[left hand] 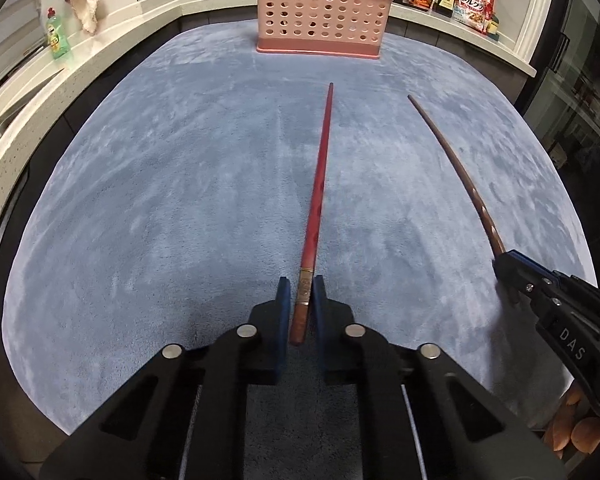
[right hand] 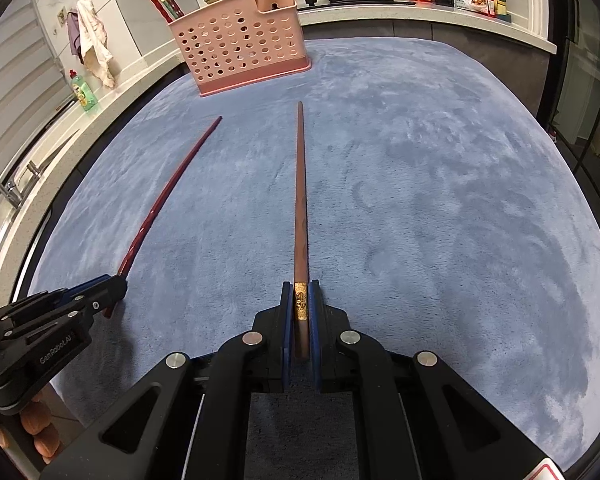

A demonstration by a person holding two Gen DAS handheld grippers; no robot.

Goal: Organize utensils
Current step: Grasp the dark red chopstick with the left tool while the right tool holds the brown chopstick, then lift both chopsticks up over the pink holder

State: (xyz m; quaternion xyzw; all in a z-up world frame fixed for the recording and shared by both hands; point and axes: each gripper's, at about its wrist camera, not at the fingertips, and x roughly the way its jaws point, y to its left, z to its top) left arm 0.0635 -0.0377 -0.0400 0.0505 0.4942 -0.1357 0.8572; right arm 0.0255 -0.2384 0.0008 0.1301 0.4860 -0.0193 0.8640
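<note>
Two chopsticks out on the blue-covered surface [left hand: 180, 160], one per claw. Left claw [left hand: 301, 300] clamps the red chopstick [left hand: 319, 184] at its near end; right claw [right hand: 301, 304] clamps the brown chopstick [right hand: 300, 200]. One pink holder [right hand: 240, 44] at the far edge, several chopsticks inside.

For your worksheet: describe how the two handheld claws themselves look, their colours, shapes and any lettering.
Both claws are black, angular linkages with round silver pivot pins and flat blue pads. The left claw bears white lettering "GenRobot.AI" on its side, seen from the right wrist view. The right claw shows "DAS" in the left wrist view.
</note>
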